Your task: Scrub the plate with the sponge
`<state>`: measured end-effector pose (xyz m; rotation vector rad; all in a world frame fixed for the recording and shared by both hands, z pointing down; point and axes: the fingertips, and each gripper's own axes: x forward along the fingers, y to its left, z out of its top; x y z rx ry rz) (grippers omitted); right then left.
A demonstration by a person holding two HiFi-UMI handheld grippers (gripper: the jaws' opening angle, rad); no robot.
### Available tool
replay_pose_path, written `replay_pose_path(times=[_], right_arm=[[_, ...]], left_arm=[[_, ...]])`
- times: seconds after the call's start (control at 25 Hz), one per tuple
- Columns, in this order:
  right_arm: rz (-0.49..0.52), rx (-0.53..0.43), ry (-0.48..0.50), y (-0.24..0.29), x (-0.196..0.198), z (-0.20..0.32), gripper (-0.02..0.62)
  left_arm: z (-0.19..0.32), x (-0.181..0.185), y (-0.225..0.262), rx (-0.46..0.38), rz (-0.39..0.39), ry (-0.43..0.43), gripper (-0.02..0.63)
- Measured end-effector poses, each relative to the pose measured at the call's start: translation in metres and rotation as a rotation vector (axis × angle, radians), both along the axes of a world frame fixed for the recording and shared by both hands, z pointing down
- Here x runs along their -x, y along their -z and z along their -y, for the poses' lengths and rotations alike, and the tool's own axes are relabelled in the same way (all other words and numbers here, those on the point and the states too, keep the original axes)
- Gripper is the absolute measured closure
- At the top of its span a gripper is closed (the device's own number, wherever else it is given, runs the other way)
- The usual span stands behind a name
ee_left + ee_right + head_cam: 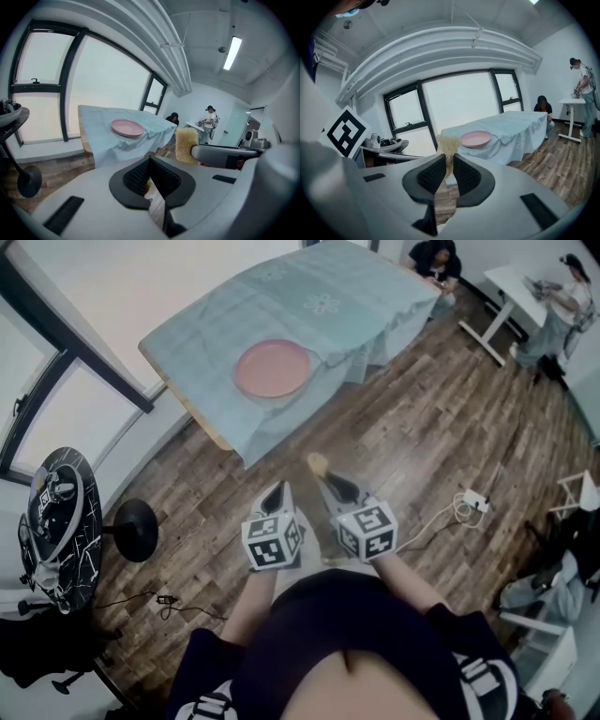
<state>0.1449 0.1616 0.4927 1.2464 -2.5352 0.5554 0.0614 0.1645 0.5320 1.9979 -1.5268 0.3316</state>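
While my right hand-held gripper (328, 482) pinches the yellow sponge (318, 463) between its jaws, it hangs over the wooden floor (422, 446), well short of the plate (272, 368). My left hand-held gripper (277, 493), equally far from the plate, has its jaws pressed together on nothing. I see the pink plate lying on the cloth-covered tabletop (347, 306), near its closer edge.

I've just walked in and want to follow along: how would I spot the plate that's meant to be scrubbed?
Find the long table under a pale blue cloth, beside the big windows. The plate lies flat near its closer end. It is round and pink, with nothing else on the cloth around it.
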Motion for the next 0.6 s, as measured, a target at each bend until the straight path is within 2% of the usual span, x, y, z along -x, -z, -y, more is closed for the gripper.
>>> replay_pose_path(times=[0.6], right_arm=[[-0.02, -0.002, 0.003, 0.012, 0.042, 0.113, 0.541]], left_arm=[[0.113, 0.031, 0.011, 0.001, -0.016, -0.036, 0.603]])
